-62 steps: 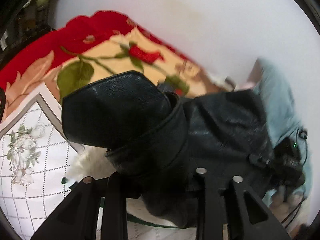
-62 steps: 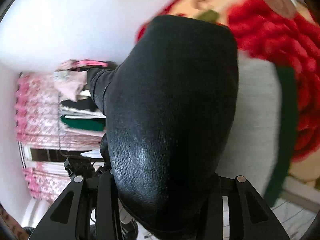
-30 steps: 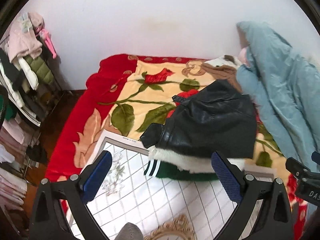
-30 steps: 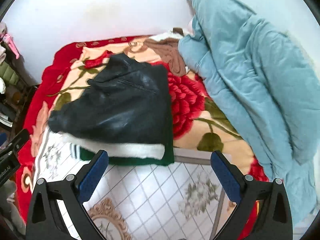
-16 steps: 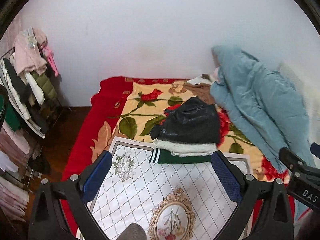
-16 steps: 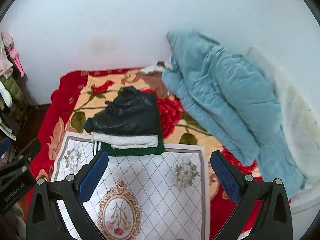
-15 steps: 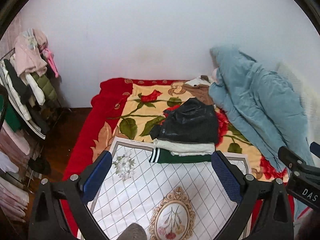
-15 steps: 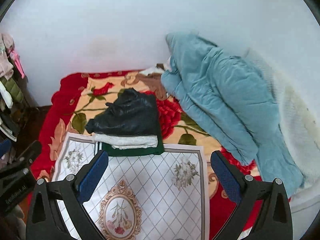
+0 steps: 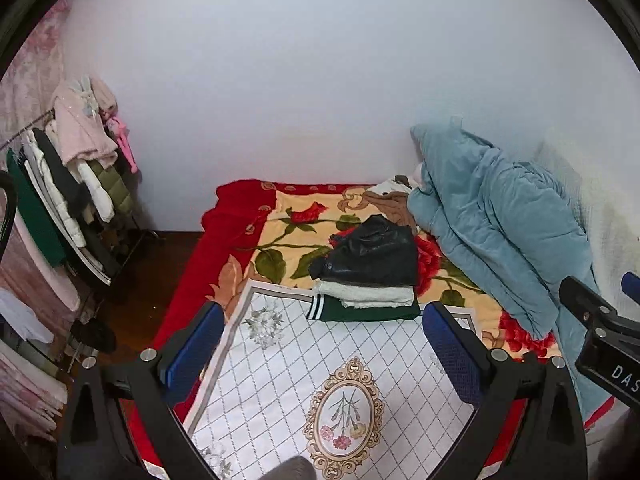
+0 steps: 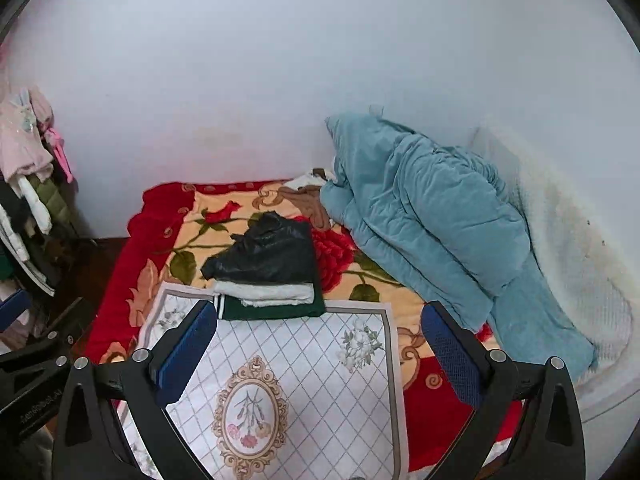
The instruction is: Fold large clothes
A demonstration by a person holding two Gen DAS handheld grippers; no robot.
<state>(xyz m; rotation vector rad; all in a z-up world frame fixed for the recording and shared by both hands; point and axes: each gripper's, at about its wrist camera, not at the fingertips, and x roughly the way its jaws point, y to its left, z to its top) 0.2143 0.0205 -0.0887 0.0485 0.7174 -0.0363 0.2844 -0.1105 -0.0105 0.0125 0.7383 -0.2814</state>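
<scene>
The black leather jacket [image 9: 374, 250] lies folded on top of a small stack at the middle of the bed [image 9: 236, 216], well ahead of both tools and touched by neither. Beneath it sit a folded white garment [image 9: 366, 294] and a folded green garment [image 9: 362, 312] with a striped cuff, whose near edge overlaps the far border of the white quilted mat [image 9: 320, 380] spread over the red floral blanket [image 9: 280, 248].

In the left wrist view the stack's long axis runs side to side across the picture, square to the line of approach, and it sits just right of centre between the fingers. In the right wrist view the same stack [image 10: 268, 256] lies left of centre. So it lies between the two tools, ahead of the gap that separates them, and I cannot say that either is clearly nearer.

To the right of the stack a heaped blue quilt [image 10: 424, 216] lies beside it, apart from it, with a brown garment [image 9: 394, 204] against its far end.

The left tool [image 9: 322, 354] stands wide, its blue pads [image 9: 192, 346] far apart and holding nothing. The right tool [image 10: 320, 354] is spread just as wide and is empty too.

With this piece folded and stacked, the fold looks done; any next garment would have to come from elsewhere, perhaps the clothes rack [image 9: 68, 200] at the left.
</scene>
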